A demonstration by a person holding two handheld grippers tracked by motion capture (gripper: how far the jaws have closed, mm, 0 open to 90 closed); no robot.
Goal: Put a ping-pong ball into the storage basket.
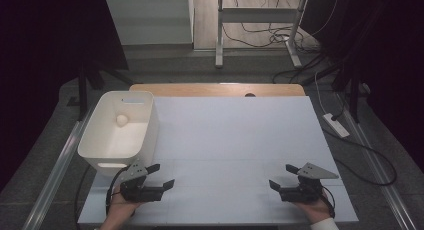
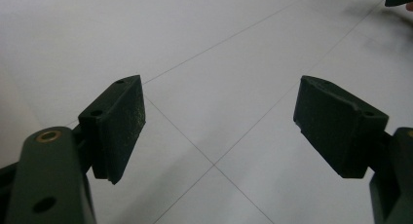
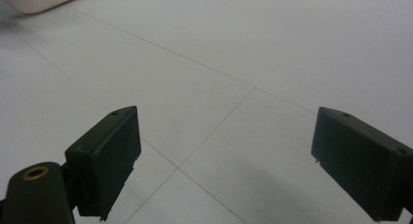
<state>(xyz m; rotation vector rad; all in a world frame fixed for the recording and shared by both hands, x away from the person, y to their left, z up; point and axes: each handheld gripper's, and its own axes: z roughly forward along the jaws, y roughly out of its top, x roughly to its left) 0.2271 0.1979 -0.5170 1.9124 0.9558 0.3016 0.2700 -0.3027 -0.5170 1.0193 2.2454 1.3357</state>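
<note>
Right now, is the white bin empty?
No. The white bin stands upright, holding one small white ball near its far wall.

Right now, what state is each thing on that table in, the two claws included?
Left claw: open, holding nothing.
Right claw: open, holding nothing.
White bin: upright, a ball inside.
White ball: resting on the bin's floor.

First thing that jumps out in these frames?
The white bin at the table's left edge, with a small pale ball lying inside it near its far end. Next, the two black tools at the near edge: the left hand-held gripper just in front of the bin, the right hand-held gripper opposite it, both with jaws wide open over the bare white tabletop.
</note>
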